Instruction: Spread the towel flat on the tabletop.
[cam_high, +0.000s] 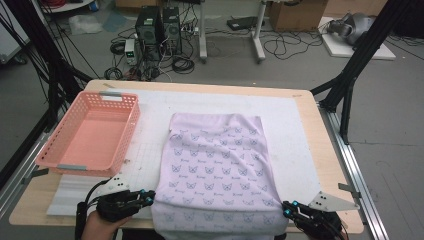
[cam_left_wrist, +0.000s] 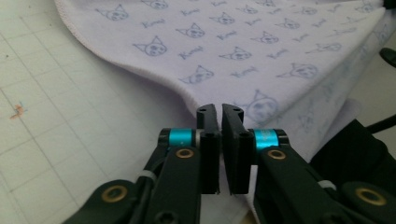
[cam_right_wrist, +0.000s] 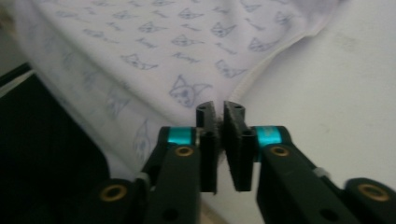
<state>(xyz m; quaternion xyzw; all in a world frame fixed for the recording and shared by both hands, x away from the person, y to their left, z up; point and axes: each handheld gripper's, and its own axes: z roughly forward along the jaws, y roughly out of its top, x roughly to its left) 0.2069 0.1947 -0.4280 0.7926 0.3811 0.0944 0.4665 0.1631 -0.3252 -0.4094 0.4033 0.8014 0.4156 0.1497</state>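
One pale lilac cloth printed with small cat faces lies spread on the white gridded mat in the middle of the table, its near edge hanging over the table's front. Two grippers hold it at the near corners: the left gripper pinches the hem at the cloth's left corner, the right gripper the hem at its right corner, each with jaws pressed nearly together on the fabric. One pink basket sits on the mat's left side, well apart from the cloth. The left gripper view shows the mat's grid lines and a small orange mark beside the hem; the right gripper view shows the corner's stitched edge against plain white surface.
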